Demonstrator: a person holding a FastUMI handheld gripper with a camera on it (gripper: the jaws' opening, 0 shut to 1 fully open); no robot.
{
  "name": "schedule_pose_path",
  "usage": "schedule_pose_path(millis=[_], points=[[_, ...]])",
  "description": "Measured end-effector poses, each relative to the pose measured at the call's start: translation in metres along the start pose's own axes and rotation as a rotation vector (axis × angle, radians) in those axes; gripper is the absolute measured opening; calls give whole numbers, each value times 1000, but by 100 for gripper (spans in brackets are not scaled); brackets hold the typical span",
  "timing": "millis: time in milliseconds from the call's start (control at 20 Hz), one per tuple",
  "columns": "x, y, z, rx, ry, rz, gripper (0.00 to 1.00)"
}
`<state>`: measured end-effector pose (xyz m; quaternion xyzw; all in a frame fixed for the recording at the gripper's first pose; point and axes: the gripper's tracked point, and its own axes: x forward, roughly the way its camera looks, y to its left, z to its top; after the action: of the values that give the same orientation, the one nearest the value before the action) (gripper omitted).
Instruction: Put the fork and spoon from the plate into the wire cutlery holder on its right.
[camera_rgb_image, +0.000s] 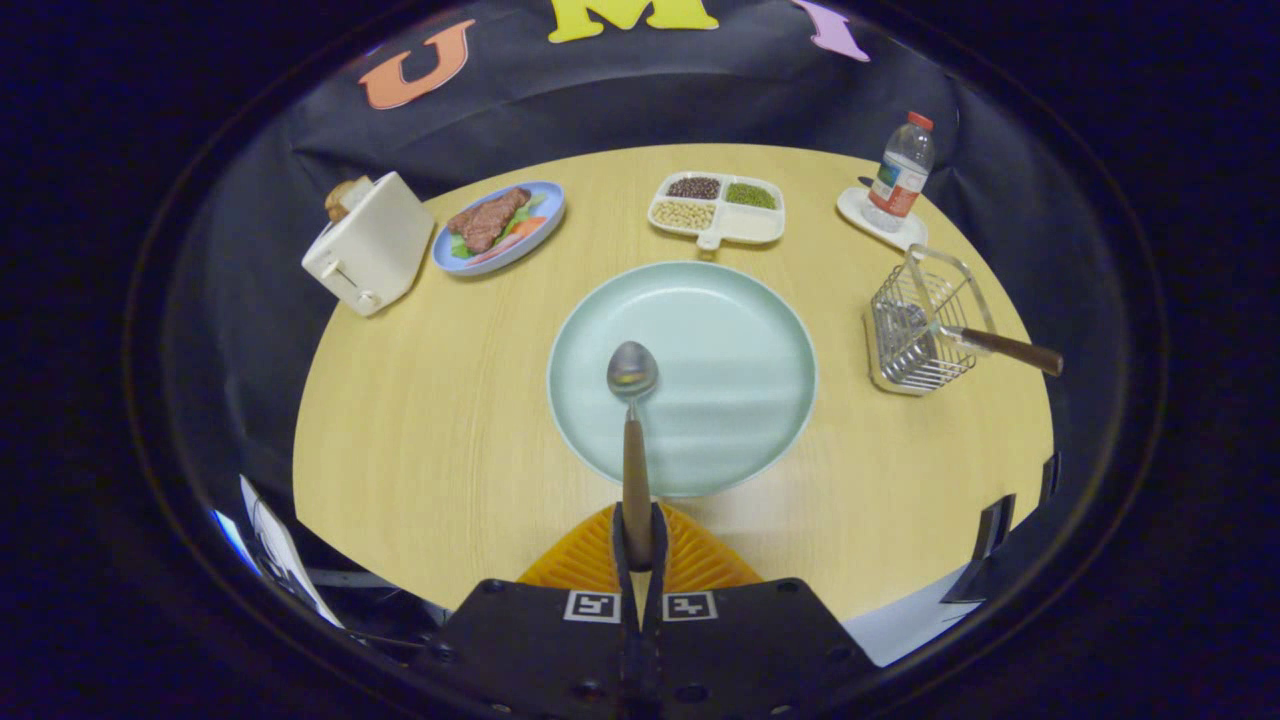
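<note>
My gripper (638, 545) is shut on the brown wooden handle of the spoon (633, 420). The spoon points straight ahead from the fingers, and its metal bowl hangs above the left half of the pale green plate (740, 330). The plate lies in the middle of the round wooden table, just ahead of the fingers. To the plate's right stands the wire cutlery holder (918, 325). The fork (985, 343) rests in it, with its brown handle sticking out to the right over the rim.
Beyond the plate lie a divided white dish of beans (718, 208), a blue plate of meat and vegetables (500, 227) and a white toaster (368, 245). A water bottle (902, 172) stands on a coaster behind the holder. The table edge curves close past the holder.
</note>
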<state>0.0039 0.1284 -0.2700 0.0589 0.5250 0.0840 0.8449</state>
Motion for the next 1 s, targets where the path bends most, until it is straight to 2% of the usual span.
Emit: schedule_pose_path(millis=[400, 650, 800, 1000], points=[[-52, -57, 24, 16, -107, -3, 1], [-66, -103, 34, 54, -134, -22, 0], [-73, -134, 43, 69, -170, -67, 0], [-75, -155, 49, 113, -195, -73, 0]])
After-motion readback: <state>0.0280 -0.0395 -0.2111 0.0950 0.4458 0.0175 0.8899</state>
